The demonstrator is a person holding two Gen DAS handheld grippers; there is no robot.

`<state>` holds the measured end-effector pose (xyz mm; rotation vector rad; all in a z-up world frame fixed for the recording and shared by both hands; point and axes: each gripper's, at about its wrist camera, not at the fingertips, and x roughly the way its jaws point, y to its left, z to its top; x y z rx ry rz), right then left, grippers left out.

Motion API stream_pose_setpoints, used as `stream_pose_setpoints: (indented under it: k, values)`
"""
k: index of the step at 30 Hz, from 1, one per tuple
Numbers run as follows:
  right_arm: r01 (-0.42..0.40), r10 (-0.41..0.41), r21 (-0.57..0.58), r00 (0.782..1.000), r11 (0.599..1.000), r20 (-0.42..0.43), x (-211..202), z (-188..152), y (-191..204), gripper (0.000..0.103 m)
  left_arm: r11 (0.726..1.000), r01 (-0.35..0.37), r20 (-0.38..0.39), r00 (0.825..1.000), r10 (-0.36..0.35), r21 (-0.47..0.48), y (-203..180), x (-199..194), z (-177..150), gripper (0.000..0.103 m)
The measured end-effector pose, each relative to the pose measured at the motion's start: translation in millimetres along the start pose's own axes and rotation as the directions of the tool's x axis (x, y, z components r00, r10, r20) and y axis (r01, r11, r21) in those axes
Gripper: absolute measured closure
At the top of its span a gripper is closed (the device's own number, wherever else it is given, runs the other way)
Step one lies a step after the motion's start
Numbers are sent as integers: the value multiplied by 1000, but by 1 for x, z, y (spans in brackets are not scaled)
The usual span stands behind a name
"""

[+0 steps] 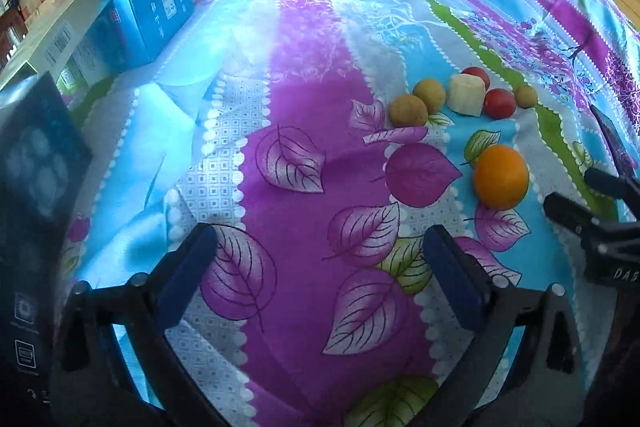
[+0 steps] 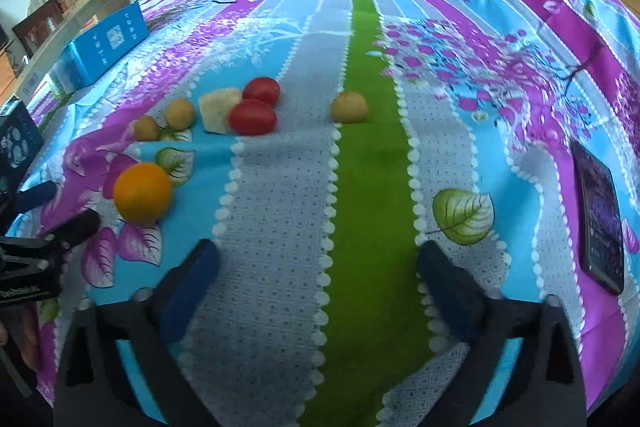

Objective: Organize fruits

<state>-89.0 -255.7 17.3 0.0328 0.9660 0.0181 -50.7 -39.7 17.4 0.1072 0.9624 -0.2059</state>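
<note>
Evidently left gripper (image 1: 320, 263) and right gripper (image 2: 318, 267) gape wide, empty.

My left gripper (image 1: 320, 259) and right gripper (image 2: 320, 263) are showing matt black plastic frames with dull blue foam-like pads (image 1: 456, 279). The cloth (image 2: 280, 227) under them is lying as a printed woven fabric, faintly sheened. The orange (image 2: 143, 193) is looking finely dimpled, the two tomatoes (image 2: 253, 117) smooth and glossy, the small tan fruits (image 1: 408, 111) matt. The phone (image 2: 600, 215) is showing glossy glass; the blue box (image 1: 152, 15) is looking like coated card.
</note>
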Motion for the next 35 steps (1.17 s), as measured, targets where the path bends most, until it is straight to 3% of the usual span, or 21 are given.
stream_pose_setpoints:
  k: [35]
  values:
    - [-23, 22, 19, 999, 1000, 39, 2, -5, -3, 0, 1000, -17, 29, 999, 17, -3, -2, 1, -2, 0]
